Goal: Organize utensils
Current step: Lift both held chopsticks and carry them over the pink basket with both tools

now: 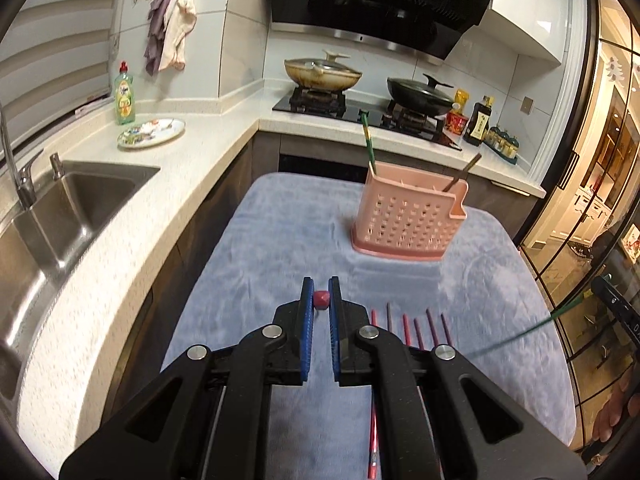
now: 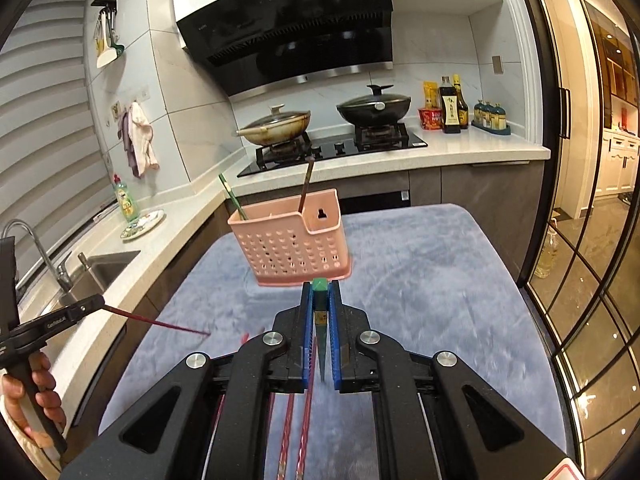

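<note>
Between right gripper (image 2: 321,292) fingers, green chopstick (image 2: 320,286) points forward.

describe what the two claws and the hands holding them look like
Both are alike: the left claw and right claw have matte black angular linkage arms with triangular cut-outs and round silver pivot bolts. The fingers are lined with ribbed blue pads. Seen from the right wrist view, the left one carries small white lettering on its side, too blurred to read. A bare hand grips its black handle; no sleeve shows.
</note>
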`<state>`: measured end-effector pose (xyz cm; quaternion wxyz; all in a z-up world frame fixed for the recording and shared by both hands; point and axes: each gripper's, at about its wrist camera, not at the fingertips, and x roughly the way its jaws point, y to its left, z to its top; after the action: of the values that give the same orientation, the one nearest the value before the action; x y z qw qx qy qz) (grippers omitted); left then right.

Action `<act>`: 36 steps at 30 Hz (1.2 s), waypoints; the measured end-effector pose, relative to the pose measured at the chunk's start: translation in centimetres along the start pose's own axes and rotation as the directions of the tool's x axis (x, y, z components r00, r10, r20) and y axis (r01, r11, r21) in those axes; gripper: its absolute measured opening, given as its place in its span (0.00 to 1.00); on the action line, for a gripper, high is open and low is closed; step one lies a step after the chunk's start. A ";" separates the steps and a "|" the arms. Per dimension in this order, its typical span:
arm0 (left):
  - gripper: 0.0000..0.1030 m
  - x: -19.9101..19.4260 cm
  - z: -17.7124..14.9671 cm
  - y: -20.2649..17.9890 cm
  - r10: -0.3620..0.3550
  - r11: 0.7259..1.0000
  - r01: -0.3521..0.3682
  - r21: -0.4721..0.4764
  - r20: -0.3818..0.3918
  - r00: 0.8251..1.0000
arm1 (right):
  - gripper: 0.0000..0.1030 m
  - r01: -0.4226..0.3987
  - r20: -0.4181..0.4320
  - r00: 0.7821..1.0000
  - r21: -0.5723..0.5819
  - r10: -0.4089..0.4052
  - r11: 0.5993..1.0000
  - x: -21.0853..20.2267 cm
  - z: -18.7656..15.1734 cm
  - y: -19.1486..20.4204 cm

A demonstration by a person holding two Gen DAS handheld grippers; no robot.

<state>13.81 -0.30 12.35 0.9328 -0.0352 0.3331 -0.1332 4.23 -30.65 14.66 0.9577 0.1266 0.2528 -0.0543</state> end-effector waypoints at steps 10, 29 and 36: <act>0.07 0.1 7.3 -2.4 -0.031 0.999 0.029 0.021 0.098 0.995 | 0.07 -0.051 0.074 0.996 0.057 0.046 0.997 1.9 5.8 -0.3; 0.07 3.2 21.1 -8.5 -0.085 0.996 0.081 0.026 0.384 0.919 | 0.07 -0.131 0.303 0.948 0.109 0.092 0.985 9.8 19.2 1.9; 0.07 8.2 20.8 -8.8 -0.070 0.998 0.067 0.022 0.331 0.941 | 0.07 -0.101 0.263 0.962 0.120 0.066 0.988 14.4 19.1 1.4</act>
<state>31.10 -11.47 24.82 0.9705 -0.0638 0.1693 -0.1595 25.99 -35.01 23.86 0.9733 0.1924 0.1159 -0.0465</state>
